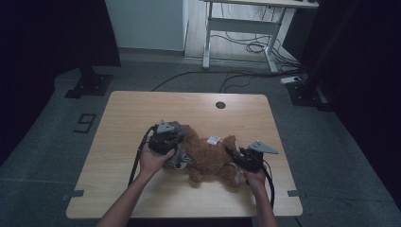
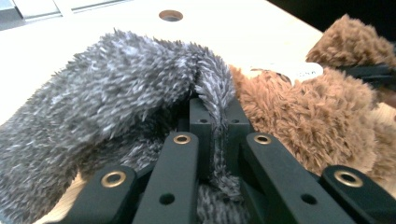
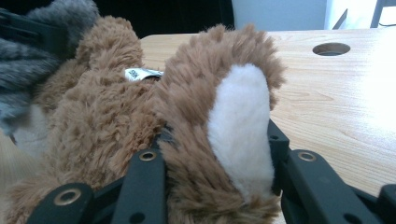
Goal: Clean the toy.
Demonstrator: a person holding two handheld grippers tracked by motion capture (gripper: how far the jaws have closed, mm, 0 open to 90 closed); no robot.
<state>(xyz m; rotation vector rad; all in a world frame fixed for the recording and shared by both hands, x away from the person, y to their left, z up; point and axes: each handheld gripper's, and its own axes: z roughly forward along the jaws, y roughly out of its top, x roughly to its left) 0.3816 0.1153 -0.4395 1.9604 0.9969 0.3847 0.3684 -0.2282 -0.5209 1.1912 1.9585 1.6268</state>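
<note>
We are working a brown plush teddy bear (image 1: 208, 158) that lies on its side near the middle of the wooden table (image 1: 142, 109), toward our edge, with a grey fuzzy garment (image 2: 116, 93) at its head end. Our left gripper (image 2: 215, 126) is clenched on a thin fold of that grey plush, the pile pinched flat between the jaws, just beside the bear's brown body (image 2: 299, 116). Our right gripper (image 3: 219, 154) is clamped around one of the bear's feet (image 3: 224, 116), brown fur on one side and the white sole pad (image 3: 240, 126) facing the other jaw. A small white label (image 1: 213, 140) sticks up from the bear's back. We judge both pieces light, soft and very compliant: the fur squashes under the jaws and can slide, so a shallow pinch on pile alone may slip. A limb gives a firmer, bulkier hold, while the grey fabric is best taken at a doubled edge or hem. Nothing here looks breakable, though hard pulls could strain the seams.
</note>
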